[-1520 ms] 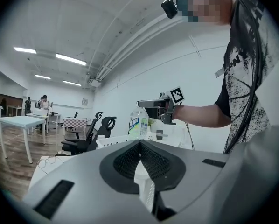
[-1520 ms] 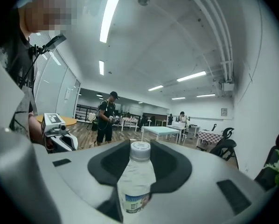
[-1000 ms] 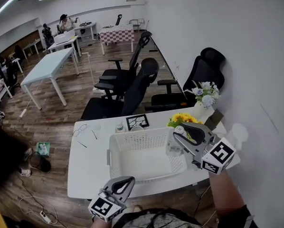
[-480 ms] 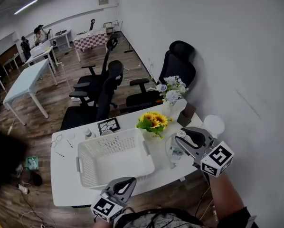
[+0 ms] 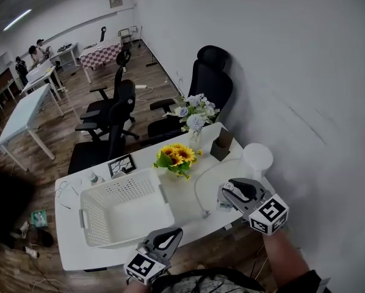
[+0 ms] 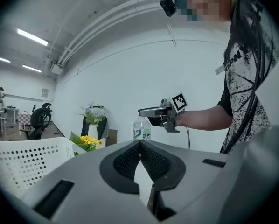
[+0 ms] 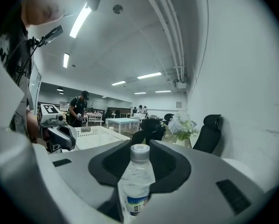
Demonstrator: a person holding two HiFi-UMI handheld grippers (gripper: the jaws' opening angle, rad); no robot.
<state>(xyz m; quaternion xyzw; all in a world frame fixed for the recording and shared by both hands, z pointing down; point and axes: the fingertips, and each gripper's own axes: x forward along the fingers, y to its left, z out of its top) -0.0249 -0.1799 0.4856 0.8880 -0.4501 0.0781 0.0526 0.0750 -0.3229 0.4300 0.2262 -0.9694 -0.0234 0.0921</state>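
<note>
My right gripper [image 5: 236, 193] is shut on a clear water bottle [image 7: 136, 180] with a white cap and a blue label. It holds the bottle [image 5: 226, 196] upright above the right front part of the white table [image 5: 185, 200]. My left gripper [image 5: 162, 242] hangs low at the table's front edge, jaws together with nothing between them. In the left gripper view the right gripper [image 6: 161, 114] and the bottle [image 6: 140, 129] show ahead. A white perforated basket [image 5: 124, 209] stands on the table's left half.
Sunflowers [image 5: 176, 157], a vase of pale flowers [image 5: 192, 112], a brown box [image 5: 222, 145], a round white object [image 5: 257, 157] and a cable [image 5: 198, 191] sit on the table's far and right side. Black office chairs [image 5: 204, 84] stand behind it. People work at distant tables [image 5: 36, 50].
The head view has swung right, so the basket now lies at the left. The right gripper with the bottle has gone from the basket's right rim to the table's right front.
</note>
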